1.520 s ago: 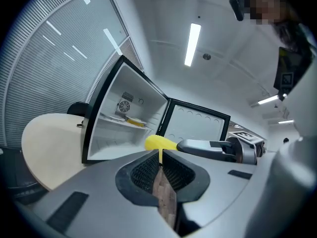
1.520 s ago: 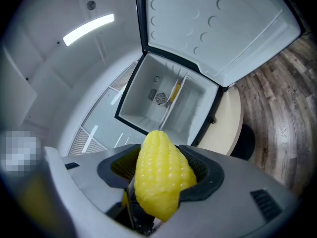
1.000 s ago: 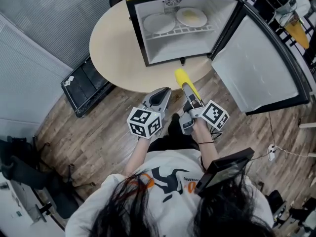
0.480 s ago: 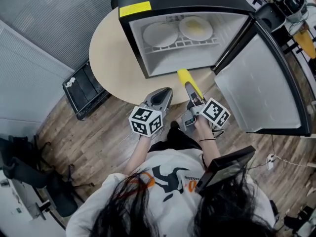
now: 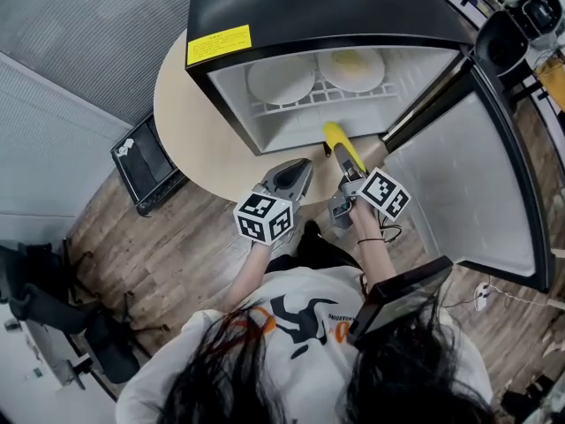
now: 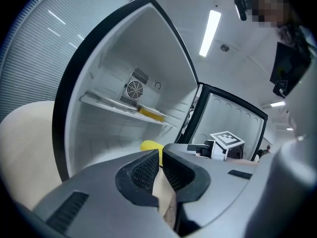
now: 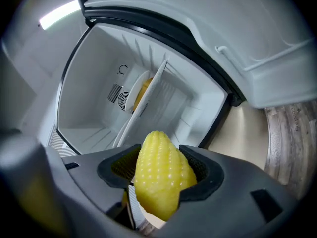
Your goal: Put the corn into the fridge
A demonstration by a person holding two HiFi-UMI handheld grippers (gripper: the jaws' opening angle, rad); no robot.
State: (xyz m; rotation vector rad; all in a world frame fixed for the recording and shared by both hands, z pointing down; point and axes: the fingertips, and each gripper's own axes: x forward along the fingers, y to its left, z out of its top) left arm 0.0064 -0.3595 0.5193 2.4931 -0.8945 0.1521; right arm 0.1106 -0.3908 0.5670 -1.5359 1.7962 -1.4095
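1. Right gripper [image 7: 159, 168] is clamped on the corn [image 7: 161, 182], one pad on each side of the yellow cob, whose rounded tip sticks out past the jaws.
2. Seen from the head view, the corn [image 5: 340, 145] points into the open fridge [image 5: 335, 7], with its tip at the threshold of the lower compartment, below the shelf [image 5: 309, 104].
3. Left gripper [image 6: 161, 165] holds nothing (only a thin slit parts its pads). It hovers just beside the right one, above the edge of the round table [image 5: 190, 122].
4. Two plates sit side by side on the shelf: the left plate [image 5: 281, 79] is bare, and the right plate [image 5: 351, 67] has something yellow on it.
5. Swung wide to the right is the fridge door [image 5: 459, 175].
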